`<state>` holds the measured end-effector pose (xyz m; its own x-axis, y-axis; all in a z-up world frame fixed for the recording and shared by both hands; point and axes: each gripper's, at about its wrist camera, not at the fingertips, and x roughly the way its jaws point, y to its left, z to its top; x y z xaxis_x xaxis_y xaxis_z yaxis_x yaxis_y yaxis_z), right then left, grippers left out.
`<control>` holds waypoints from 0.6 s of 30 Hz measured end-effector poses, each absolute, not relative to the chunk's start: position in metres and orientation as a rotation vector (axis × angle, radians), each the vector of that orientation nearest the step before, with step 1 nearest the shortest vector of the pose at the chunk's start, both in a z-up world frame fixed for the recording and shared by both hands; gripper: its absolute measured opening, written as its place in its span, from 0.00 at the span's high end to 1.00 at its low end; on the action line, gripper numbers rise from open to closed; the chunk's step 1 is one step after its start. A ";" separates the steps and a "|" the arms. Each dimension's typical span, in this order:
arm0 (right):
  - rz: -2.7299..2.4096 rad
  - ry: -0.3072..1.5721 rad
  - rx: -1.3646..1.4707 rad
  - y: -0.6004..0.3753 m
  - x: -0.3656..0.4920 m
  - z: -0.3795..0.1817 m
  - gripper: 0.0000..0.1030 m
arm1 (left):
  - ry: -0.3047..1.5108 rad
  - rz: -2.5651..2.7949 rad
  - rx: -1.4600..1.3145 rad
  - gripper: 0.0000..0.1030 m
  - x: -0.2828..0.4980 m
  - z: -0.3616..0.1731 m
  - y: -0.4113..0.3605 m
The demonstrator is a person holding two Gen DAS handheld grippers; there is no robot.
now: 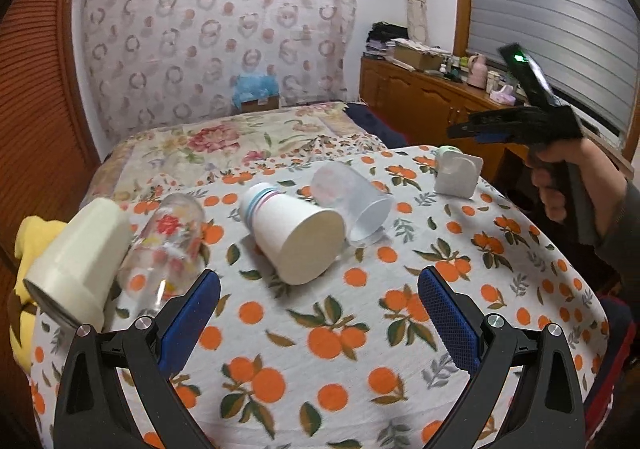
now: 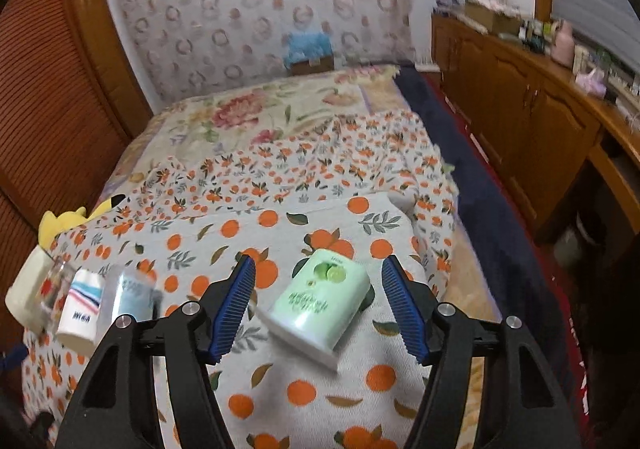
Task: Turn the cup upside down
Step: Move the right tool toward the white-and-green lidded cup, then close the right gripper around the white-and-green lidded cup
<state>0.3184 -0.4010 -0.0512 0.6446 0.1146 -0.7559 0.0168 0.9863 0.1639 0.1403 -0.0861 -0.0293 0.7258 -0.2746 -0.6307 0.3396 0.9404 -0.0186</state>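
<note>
Several cups lie on their sides on the orange-print cloth. A white paper cup point(image 1: 296, 235) with coloured stripes lies in the middle, its flat end toward me. A clear plastic cup point(image 1: 352, 203) lies to its right, a flowered glass point(image 1: 168, 249) to its left, and a cream cup point(image 1: 80, 261) at far left. My left gripper point(image 1: 320, 313) is open and empty, just short of the paper cup. My right gripper point(image 2: 318, 307) is open, its fingers either side of a green packet point(image 2: 320, 301) below. The cups show small at the left in the right wrist view point(image 2: 82, 305).
The white-green packet point(image 1: 456, 173) lies at the cloth's far right; the right gripper point(image 1: 516, 125) is held above it. A yellow plush toy point(image 1: 28, 245) sits at the left edge. A bed point(image 1: 240, 145) lies beyond, a wooden cabinet point(image 1: 420, 101) to the right.
</note>
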 end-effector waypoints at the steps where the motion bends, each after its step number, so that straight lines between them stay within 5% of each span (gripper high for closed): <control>1: 0.053 0.894 0.168 -0.402 0.326 -0.055 0.34 | 0.683 -0.347 0.103 0.07 0.142 -0.029 -0.090; 18: -0.017 1.108 0.261 -0.397 0.363 -0.086 0.45 | 0.708 -0.381 0.107 0.07 0.133 -0.036 -0.101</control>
